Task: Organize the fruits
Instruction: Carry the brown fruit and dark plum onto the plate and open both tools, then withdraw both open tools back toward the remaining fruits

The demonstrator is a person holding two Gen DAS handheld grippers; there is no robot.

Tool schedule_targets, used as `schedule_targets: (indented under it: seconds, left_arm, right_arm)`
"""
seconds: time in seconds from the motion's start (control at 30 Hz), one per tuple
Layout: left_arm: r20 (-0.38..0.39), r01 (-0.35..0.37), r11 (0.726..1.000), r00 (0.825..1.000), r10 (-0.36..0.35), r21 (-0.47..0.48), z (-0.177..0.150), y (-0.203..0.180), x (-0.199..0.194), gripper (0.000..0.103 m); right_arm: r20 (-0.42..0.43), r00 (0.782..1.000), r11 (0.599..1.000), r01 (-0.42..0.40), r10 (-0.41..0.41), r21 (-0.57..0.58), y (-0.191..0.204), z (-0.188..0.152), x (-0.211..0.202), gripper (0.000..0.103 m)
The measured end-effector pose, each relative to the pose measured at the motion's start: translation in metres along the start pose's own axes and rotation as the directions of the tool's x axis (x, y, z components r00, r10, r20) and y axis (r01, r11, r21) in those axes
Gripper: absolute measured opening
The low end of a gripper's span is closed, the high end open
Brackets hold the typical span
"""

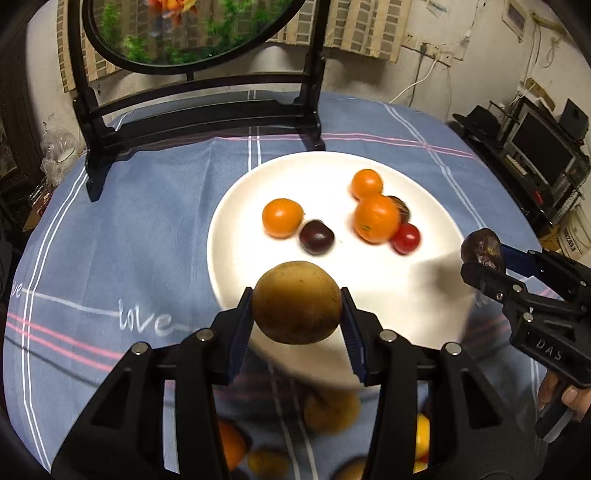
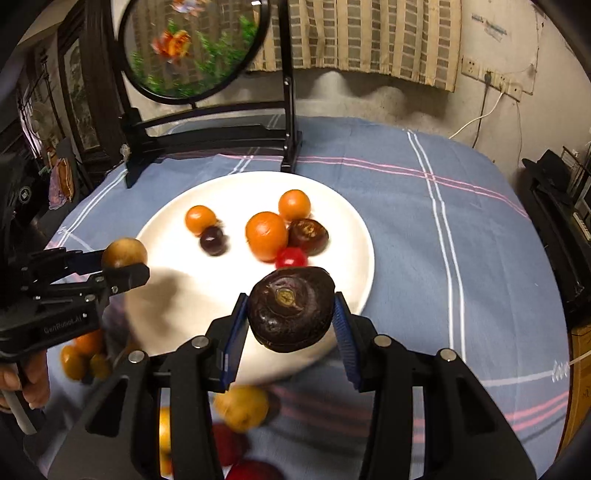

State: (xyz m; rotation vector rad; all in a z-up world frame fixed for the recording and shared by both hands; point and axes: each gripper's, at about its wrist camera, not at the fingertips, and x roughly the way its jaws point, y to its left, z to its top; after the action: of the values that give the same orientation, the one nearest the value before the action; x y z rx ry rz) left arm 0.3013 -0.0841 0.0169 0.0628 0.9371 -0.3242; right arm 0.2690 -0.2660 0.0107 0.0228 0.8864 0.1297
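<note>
**A:** Blue checked tablecloth under everything, a dark wooden stand with a round painted panel at the back. How far are we?

**B:** Partway, we judge. On the white plate we count three oranges, one of them set apart to the left, plus a dark plum-like fruit, a small red fruit and a dark brown wrinkled fruit tucked behind the biggest orange.

**A:** And what are we carrying?

**B:** Our left gripper has its jaws narrowed onto a round tan-brown fruit, held over the near rim of the plate. Our right gripper is clamped the same way on a dark purple-brown fruit, stem scar facing the camera, also over the near rim. Neither has been let go yet.

**A:** What remains?

**B:** Both of those need setting down, and more loose fruit lies on the cloth on the near side of the plate: a yellowish one, some orange ones, something red lower down.

**A:** Can we count them?

**B:** No. They are blurred and half hidden behind our gripper bodies, and the frame cuts some off. What kind the tan and dark fruits are, we cannot tell for certain.
</note>
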Motion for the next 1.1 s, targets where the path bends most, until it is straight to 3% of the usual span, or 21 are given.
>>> schedule_targets:
  seconds: [0.2,0.27,0.3,0.4,0.57,0.63,0.87,0.97,1.1]
  left_arm:
    - [-0.025,-0.029,0.999,0.999,0.028,-0.032,0.02,0.015,0.036,0.046]
    - [-0.018,-0.039,0.997,0.999,0.038,-0.065,0.023,0.02,0.041,0.054]
    - [-0.008,-0.039,0.996,0.999,0.038,-0.076,0.022,0.021,0.04,0.063]
    - [0.05,-0.047,0.998,0.998,0.049,-0.038,0.02,0.012,0.024,0.075]
    - [0.11,-0.072,0.997,0.992,0.069,0.027,0.011,-0.002,-0.006,0.078]
    - [0.122,-0.072,0.997,0.99,0.069,0.026,0.005,-0.005,-0.016,0.082]
    - [0.136,-0.064,0.997,0.989,0.06,0.03,-0.025,-0.016,-0.049,0.083]
    - [0.14,-0.05,0.999,0.989,0.047,0.018,-0.039,-0.016,-0.061,0.084]
    - [0.154,-0.036,0.999,0.988,0.035,0.008,-0.065,-0.016,-0.078,0.086]
  right_arm:
    - [-0.055,0.998,0.999,0.01,-0.008,0.04,-0.014,0.013,0.039,0.047]
    - [-0.059,0.998,0.996,-0.002,0.007,0.086,-0.022,0.013,0.043,0.051]
    - [-0.047,0.999,0.994,-0.01,0.015,0.107,-0.025,0.012,0.042,0.052]
    - [-0.016,0.999,0.99,-0.039,0.042,0.136,-0.03,0.009,0.033,0.053]
    - [0.033,0.997,0.983,-0.079,0.075,0.163,-0.032,0.001,0.006,0.053]
    - [0.038,0.996,0.984,-0.087,0.082,0.156,-0.028,-0.006,-0.006,0.053]
    - [0.04,0.996,0.988,-0.086,0.081,0.127,-0.013,-0.029,-0.041,0.054]
    - [0.048,0.996,0.987,-0.079,0.073,0.137,-0.008,-0.048,-0.057,0.069]
    - [0.056,0.997,0.989,-0.064,0.057,0.133,0.0,-0.08,-0.079,0.069]
